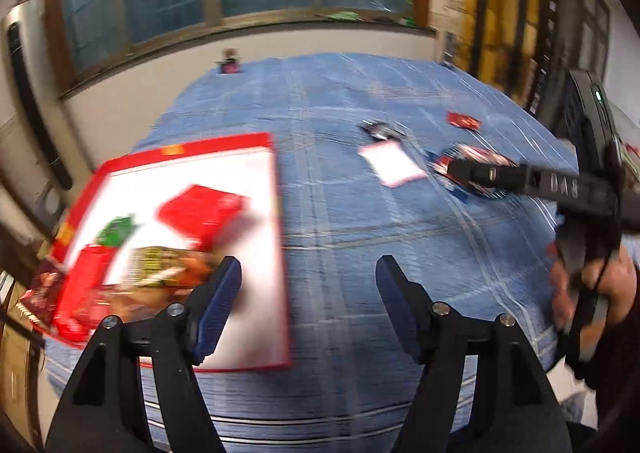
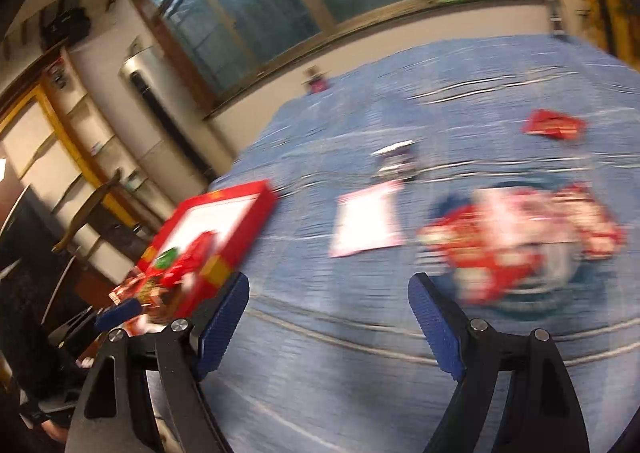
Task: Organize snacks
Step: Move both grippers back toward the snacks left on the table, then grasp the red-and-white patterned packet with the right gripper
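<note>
A red-rimmed white box lies on the blue cloth at the left; it also shows in the right wrist view. It holds red packets, a green one and a yellow-brown one. Loose on the cloth are a white-pink packet, a dark packet, a small red packet and a red-white-blue bag. My left gripper is open and empty beside the box. My right gripper is open and empty, left of the bag; its body covers part of the bag.
The table wears a blue plaid cloth. A small dark-pink object stands at the far edge by the window wall. Dark red packets lie outside the box's left side. Shelves and a chair stand left of the table.
</note>
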`<state>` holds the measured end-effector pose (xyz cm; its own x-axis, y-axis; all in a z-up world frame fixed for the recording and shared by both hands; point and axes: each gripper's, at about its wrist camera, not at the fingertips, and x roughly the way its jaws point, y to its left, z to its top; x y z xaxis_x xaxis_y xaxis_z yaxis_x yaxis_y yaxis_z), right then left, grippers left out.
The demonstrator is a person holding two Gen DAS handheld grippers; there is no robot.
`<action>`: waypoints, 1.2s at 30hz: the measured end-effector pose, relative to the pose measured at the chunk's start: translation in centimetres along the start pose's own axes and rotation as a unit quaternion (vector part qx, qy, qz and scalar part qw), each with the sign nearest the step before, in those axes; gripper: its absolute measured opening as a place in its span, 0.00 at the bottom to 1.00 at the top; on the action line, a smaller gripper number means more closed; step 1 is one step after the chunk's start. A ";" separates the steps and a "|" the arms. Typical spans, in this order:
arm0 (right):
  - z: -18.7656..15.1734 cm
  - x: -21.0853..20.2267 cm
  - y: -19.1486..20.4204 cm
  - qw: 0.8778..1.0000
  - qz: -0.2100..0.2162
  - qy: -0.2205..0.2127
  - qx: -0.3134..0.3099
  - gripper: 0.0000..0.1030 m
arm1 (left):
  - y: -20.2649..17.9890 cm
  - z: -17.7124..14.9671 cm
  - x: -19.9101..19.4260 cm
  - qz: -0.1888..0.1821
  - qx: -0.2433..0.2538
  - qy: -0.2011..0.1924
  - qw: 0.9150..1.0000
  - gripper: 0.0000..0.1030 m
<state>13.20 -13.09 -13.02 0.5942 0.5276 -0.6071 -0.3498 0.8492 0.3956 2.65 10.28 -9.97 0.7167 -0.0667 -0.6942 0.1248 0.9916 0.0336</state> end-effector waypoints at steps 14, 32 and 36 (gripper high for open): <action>8.0 0.5 -10.3 0.984 -0.166 0.021 0.063 0.82 | -5.9 -0.2 0.8 -0.028 0.035 0.037 0.998 0.67; -0.9 -3.7 -5.9 0.990 -0.055 0.117 -0.056 0.79 | -5.5 -0.4 0.5 -0.024 0.029 0.042 0.998 0.67; -1.4 -8.5 -7.8 0.993 -0.102 0.037 -0.042 0.81 | -6.0 -0.3 0.6 -0.026 0.034 0.045 0.998 0.67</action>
<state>9.90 -24.14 -11.91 0.6050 0.3417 -0.7192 -0.2882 0.9360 0.2022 2.09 4.34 -10.81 0.6433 -0.1050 -0.7583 0.2085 0.9771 0.0416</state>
